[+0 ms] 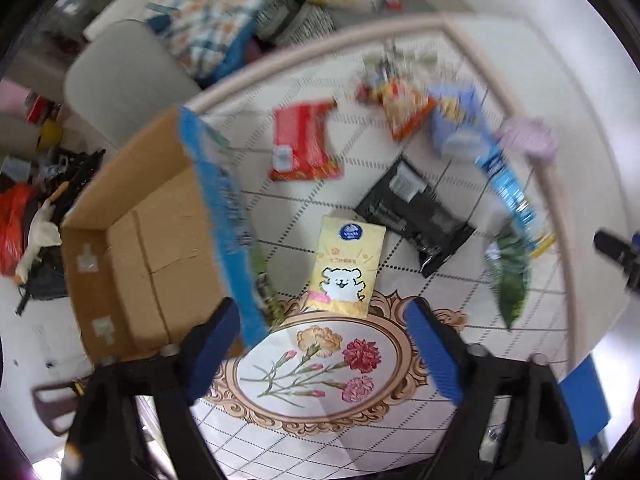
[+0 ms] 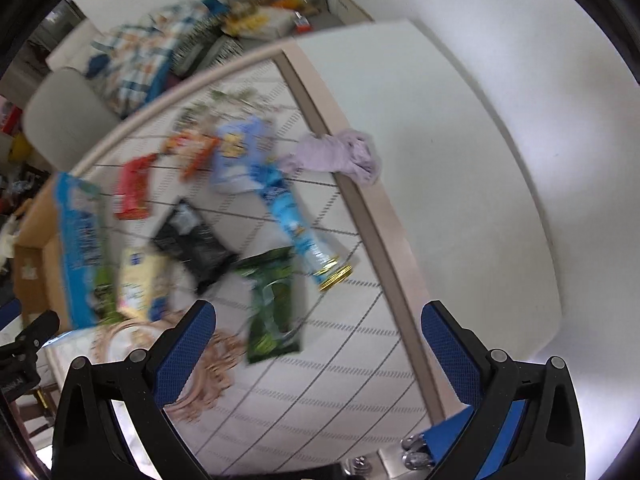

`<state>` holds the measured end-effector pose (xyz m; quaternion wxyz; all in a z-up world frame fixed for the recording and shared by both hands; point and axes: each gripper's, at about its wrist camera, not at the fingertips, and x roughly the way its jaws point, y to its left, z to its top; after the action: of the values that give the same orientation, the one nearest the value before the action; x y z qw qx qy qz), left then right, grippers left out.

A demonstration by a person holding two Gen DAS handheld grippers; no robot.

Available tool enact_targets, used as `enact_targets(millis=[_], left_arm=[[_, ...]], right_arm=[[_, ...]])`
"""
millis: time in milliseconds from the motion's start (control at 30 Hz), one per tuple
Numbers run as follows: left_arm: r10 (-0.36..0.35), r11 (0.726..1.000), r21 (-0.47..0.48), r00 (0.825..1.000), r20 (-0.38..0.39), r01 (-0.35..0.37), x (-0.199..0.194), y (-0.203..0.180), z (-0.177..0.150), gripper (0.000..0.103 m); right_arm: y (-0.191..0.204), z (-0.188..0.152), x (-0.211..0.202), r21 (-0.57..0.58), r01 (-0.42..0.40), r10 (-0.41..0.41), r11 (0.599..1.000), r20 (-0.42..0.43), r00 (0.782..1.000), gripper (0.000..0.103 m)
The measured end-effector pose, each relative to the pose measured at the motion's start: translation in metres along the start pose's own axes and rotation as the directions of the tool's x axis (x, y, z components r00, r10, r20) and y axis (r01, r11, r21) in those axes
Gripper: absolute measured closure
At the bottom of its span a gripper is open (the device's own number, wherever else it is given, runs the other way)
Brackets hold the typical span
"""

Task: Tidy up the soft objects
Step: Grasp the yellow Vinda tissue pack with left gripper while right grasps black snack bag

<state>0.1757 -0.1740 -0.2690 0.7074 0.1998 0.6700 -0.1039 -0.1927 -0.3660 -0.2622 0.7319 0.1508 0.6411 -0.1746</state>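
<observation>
Both the left claw and right claw hang apart and empty, the box looks bare, and the packets lie scattered on the table, so sorting seems barely begun.

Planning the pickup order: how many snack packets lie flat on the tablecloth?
7: red packet, orange, lavender-blue, black, yellow bear, light-blue, green. Blur may hide others.
</observation>
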Motion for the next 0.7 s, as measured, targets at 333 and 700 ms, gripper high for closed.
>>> enact_targets(millis=[333,700], left_arm=[[0.024,0.998,0.053,0.984,-0.177,-0.015,0.096,-0.025,0.032,0.027],[0.010,0.999,0.035,0.951,-0.309,0.001,0.154,-0.025,0.036,0.026]], right_arm=[[0.002,0.077,0.084,-0.027,-0.048,0.045,0.998,-0.099,0.994,0.000],[0.100,0.139,0.140,-0.115,-0.098,0.073,0.988,-0.205,0.976,0.000]])
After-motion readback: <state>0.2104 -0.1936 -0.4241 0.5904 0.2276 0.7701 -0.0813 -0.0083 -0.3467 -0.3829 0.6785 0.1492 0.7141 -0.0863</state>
